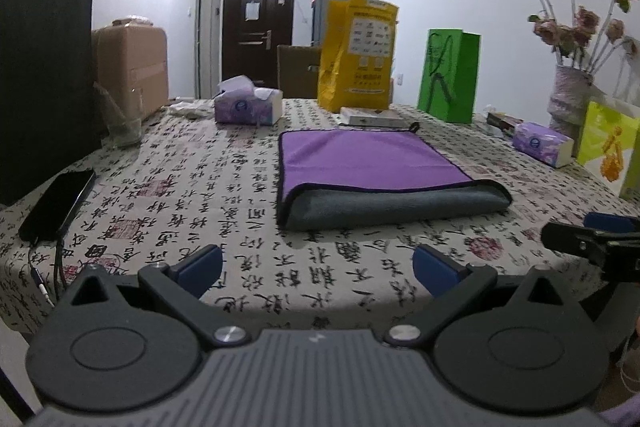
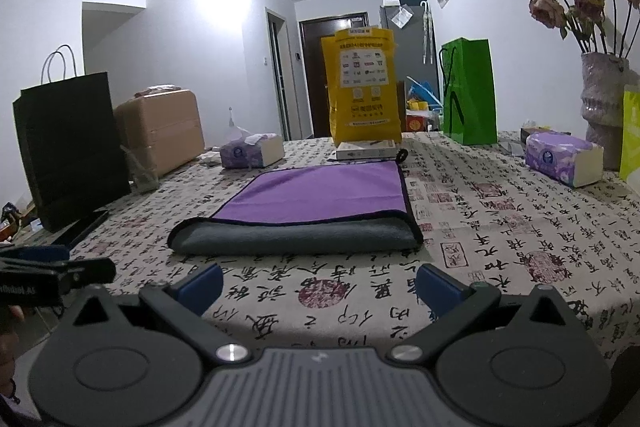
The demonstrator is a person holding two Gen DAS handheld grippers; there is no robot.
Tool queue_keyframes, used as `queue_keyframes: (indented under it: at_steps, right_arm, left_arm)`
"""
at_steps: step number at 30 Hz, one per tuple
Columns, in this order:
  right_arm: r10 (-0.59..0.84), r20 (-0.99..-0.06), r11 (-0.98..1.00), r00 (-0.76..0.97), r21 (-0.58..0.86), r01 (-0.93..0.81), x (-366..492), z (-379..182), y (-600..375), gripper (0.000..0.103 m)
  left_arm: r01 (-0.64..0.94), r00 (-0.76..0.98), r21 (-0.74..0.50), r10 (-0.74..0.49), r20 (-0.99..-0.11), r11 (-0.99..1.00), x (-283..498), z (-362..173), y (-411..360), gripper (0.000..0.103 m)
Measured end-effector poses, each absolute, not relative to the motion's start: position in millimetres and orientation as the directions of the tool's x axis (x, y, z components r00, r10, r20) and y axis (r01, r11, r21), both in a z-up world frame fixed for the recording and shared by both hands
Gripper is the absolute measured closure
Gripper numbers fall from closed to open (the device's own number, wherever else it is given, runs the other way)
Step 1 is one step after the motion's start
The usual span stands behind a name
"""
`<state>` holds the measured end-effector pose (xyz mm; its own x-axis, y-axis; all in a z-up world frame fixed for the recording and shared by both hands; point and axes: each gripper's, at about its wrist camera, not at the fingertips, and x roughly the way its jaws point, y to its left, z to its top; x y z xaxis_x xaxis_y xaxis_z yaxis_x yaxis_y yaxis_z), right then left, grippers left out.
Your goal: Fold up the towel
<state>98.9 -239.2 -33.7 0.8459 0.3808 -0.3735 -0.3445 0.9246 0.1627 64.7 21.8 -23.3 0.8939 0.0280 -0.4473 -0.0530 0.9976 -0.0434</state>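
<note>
A purple towel (image 1: pixel 368 159) with a grey underside and black trim lies folded over on the patterned tablecloth, its grey fold edge facing me; it also shows in the right wrist view (image 2: pixel 320 193). My left gripper (image 1: pixel 318 263) is open and empty, held near the table's front edge, short of the towel and a little left of it. My right gripper (image 2: pixel 318 287) is open and empty, short of the towel's fold edge. The right gripper also shows at the right edge of the left wrist view (image 1: pixel 600 235). The left gripper shows at the left edge of the right wrist view (image 2: pixel 52 267).
A black paper bag (image 1: pixel 44 83), a phone with cable (image 1: pixel 60 203) and a glass (image 1: pixel 124 123) stand at the left. Tissue packs (image 1: pixel 248 107) (image 1: pixel 544 143), a yellow bag (image 1: pixel 356 55), a green bag (image 1: pixel 448 75), a flat box (image 1: pixel 372 117) and a flower vase (image 1: pixel 568 95) ring the back and right.
</note>
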Motion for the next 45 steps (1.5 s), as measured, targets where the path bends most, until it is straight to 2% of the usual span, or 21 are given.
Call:
queue_keyframes:
  at_steps: [13,15,20,25,27,32,36,40,41,45]
  right_arm:
    - [0.359,-0.43,0.933,0.828,0.164,-0.32,150.4,-44.6,-233.9,0.003]
    - [0.357,-0.437,0.934,0.826,0.16,-0.32,159.5,-45.8,-233.5,0.008]
    - [0.346,-0.448,0.938,0.824,0.145,-0.315,183.6,-48.4,-233.7,0.013]
    - [0.33,-0.455,0.942,0.827,0.106,-0.318,215.2,-48.4,-236.5,0.015]
    - [0.334,-0.464,0.939,0.821,0.086,-0.333,230.7,-47.5,-238.2,0.02]
    - [0.362,-0.481,0.923,0.799,0.067,-0.378,267.9,-43.2,-245.1,0.029]
    - [0.383,-0.502,0.91,0.775,0.059,-0.411,287.6,-43.4,-243.9,0.035]
    - [0.413,-0.533,0.89,0.738,0.066,-0.451,298.1,-49.5,-237.1,0.047]
    - [0.422,-0.54,0.885,0.728,0.071,-0.461,298.6,-51.3,-236.3,0.051]
    - [0.466,-0.568,0.855,0.678,0.092,-0.511,299.8,-59.0,-237.9,0.054]
  left_arm:
    - [-0.031,0.869,-0.051,0.001,-0.495,0.998,119.7,-32.0,31.3,0.0]
    - [-0.027,0.865,-0.057,-0.005,-0.501,0.998,128.6,-32.5,31.9,0.0]
    - [-0.012,0.853,-0.049,-0.015,-0.522,0.999,154.9,-35.2,36.1,0.0]
    - [0.069,0.839,-0.058,-0.089,-0.536,0.996,183.3,-37.7,41.1,0.0]
    - [0.099,0.838,-0.06,-0.116,-0.533,0.993,194.0,-39.5,43.1,0.002]
    - [0.13,0.811,-0.068,-0.145,-0.566,0.989,223.2,-43.6,53.5,0.024]
    - [0.136,0.793,-0.077,-0.155,-0.589,0.988,239.2,-46.7,60.9,0.036]
    - [0.153,0.758,-0.112,-0.189,-0.624,0.982,244.3,-50.0,63.6,0.059]
    - [0.157,0.753,-0.119,-0.197,-0.628,0.98,243.4,-50.6,63.8,0.062]
    - [0.188,0.747,-0.137,-0.232,-0.623,0.973,236.5,-48.4,68.0,0.069]
